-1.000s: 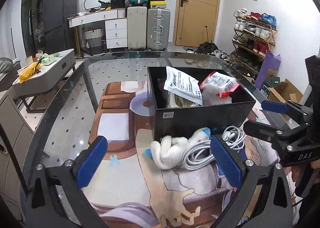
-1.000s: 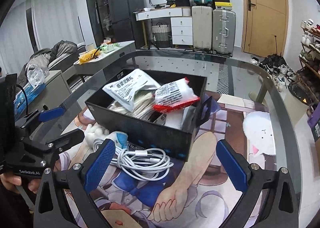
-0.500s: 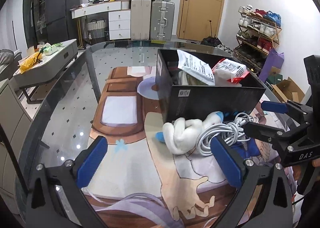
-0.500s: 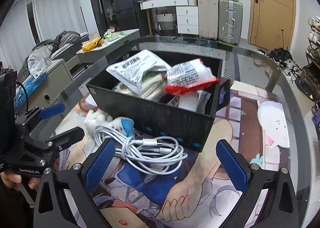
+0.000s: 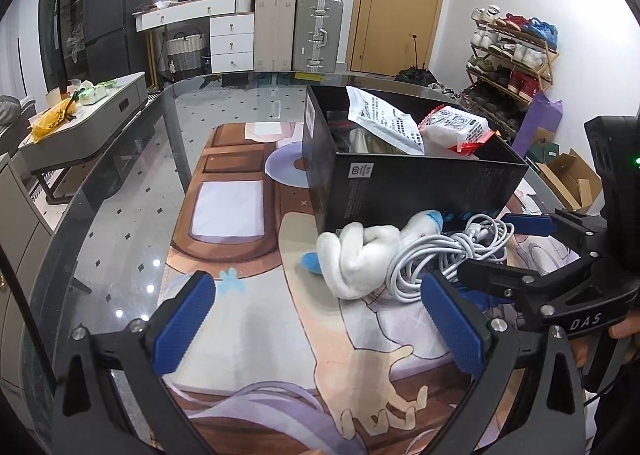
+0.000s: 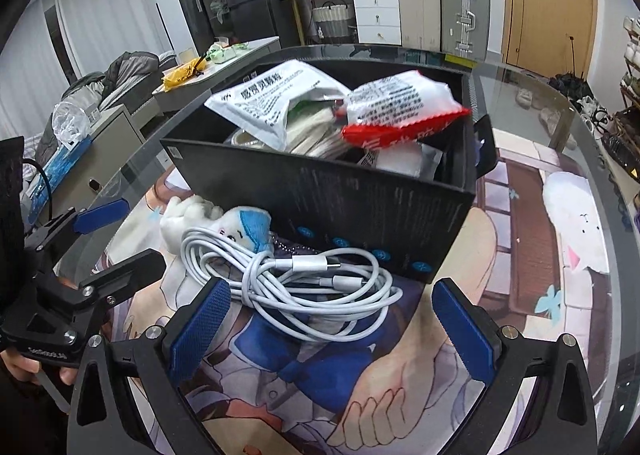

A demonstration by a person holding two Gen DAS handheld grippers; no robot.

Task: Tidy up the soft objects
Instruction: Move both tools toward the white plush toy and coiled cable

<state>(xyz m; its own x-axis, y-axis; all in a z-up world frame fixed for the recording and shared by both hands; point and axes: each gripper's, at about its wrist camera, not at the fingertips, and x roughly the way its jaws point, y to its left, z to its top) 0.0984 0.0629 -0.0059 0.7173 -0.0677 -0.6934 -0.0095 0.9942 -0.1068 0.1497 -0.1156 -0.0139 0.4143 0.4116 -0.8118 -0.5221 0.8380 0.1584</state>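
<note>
Black box (image 6: 360,207) already holds a white printed packet (image 6: 276,103) and a red-and-white pack (image 6: 400,111). Still outside, touching its near wall: white plush toy (image 5: 360,255), then coiled white cable (image 6: 316,279). Left gripper (image 5: 320,323) and right gripper (image 6: 332,319) both spread wide, empty, near the box front; I'd call it partly done.
</note>
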